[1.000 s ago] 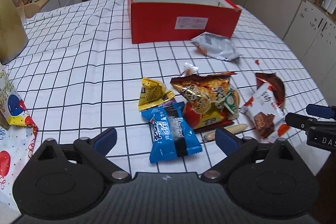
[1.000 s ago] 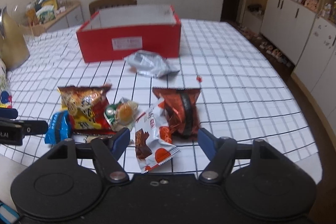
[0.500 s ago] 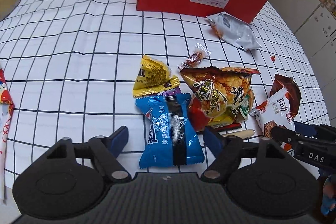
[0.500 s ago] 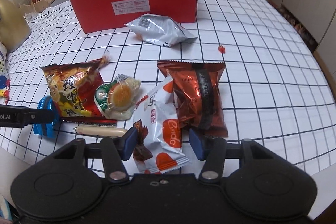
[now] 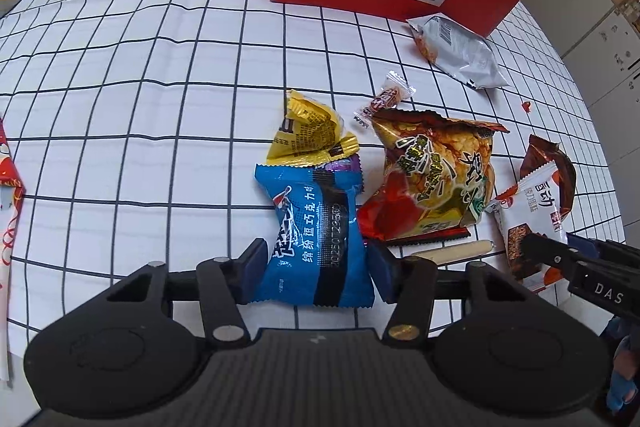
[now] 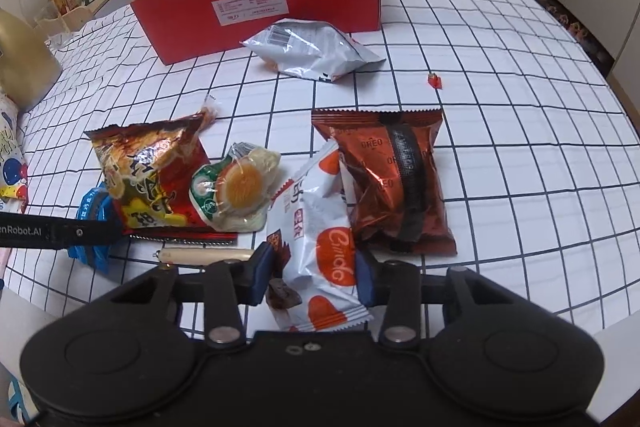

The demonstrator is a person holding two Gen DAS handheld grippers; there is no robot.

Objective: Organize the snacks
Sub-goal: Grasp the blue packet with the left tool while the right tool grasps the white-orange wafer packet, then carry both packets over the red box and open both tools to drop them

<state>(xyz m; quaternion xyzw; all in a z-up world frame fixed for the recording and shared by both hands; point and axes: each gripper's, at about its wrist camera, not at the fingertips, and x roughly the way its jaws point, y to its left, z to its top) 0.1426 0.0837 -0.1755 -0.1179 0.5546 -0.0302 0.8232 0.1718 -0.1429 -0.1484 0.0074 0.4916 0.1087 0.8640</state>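
A blue snack packet (image 5: 316,227) lies on the checked tablecloth (image 5: 140,107). My left gripper (image 5: 318,259) is closing on it, both pads against its sides. A white and orange packet (image 6: 320,219) sits between the fingers of my right gripper (image 6: 312,267), whose jaws are also closing and touch its two edges. That packet leans on a brown Oreo packet (image 6: 392,187). The open red box (image 6: 256,7) stands at the far side of the table, apart from both grippers. In the left wrist view the right gripper's fingers (image 5: 560,251) show at the right edge.
Loose on the cloth are a yellow packet (image 5: 308,131), a red and yellow chips bag (image 5: 432,179), a silver bag (image 5: 460,51), a small candy (image 5: 386,99), a sausage stick (image 5: 452,251) and an egg-print pouch (image 6: 236,187). A gold vessel (image 6: 20,59) stands far left. The table's front edge is close.
Both grippers have come down and forward onto the packets. Their jaws have narrowed from wide apart to touching the blue packet and the white and orange packet.
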